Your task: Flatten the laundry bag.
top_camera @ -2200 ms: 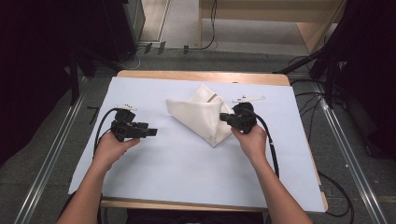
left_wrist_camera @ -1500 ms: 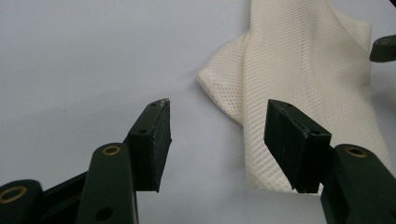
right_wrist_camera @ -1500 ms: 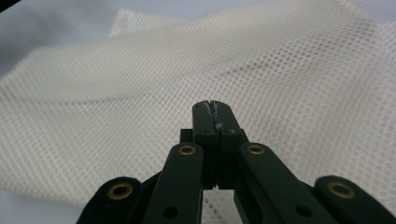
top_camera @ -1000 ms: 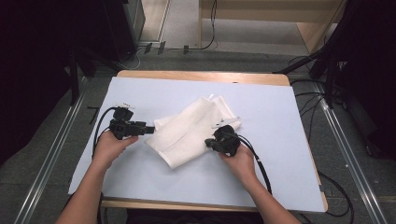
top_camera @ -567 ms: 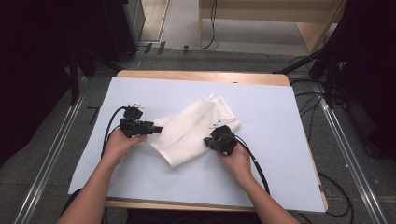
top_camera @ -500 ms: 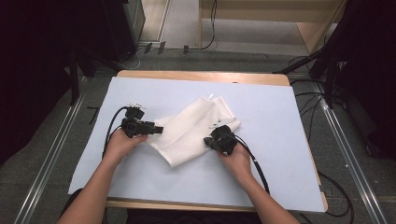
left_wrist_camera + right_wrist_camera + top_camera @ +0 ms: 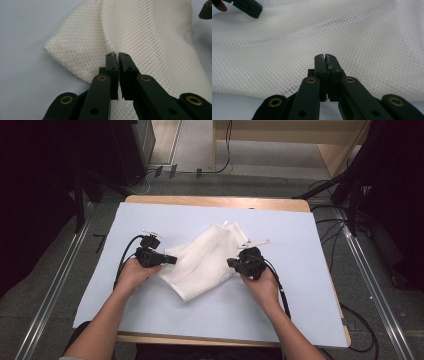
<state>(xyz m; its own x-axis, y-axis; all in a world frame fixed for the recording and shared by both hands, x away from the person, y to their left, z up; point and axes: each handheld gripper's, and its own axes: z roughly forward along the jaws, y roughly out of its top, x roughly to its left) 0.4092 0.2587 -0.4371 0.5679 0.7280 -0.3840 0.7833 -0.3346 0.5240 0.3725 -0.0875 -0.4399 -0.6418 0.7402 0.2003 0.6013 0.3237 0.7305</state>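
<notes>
A white mesh cloth (image 7: 205,262) lies crumpled in the middle of the light blue table cover (image 7: 300,315). My left gripper (image 7: 172,260) sits at the cloth's left edge. Its jaws have just been closing and now pinch a fold of the mesh (image 7: 150,37) between the pads, as the left gripper view (image 7: 117,53) shows. My right gripper (image 7: 231,263) is at the cloth's right edge, shut on the mesh (image 7: 337,30), with its closed jaw tips (image 7: 325,55) against the fabric. The left gripper (image 7: 247,6) appears far off at the top left of the right gripper view.
The cover lies on a wooden table (image 7: 215,201). Metal rails (image 7: 55,280) run along both sides on the floor. Cables (image 7: 280,290) trail from both grippers. Bare cover lies in front of and behind the cloth.
The right gripper dragged the cloth toward the front and spread it flatter. The left gripper moved right to the cloth's left edge and shut on it.
</notes>
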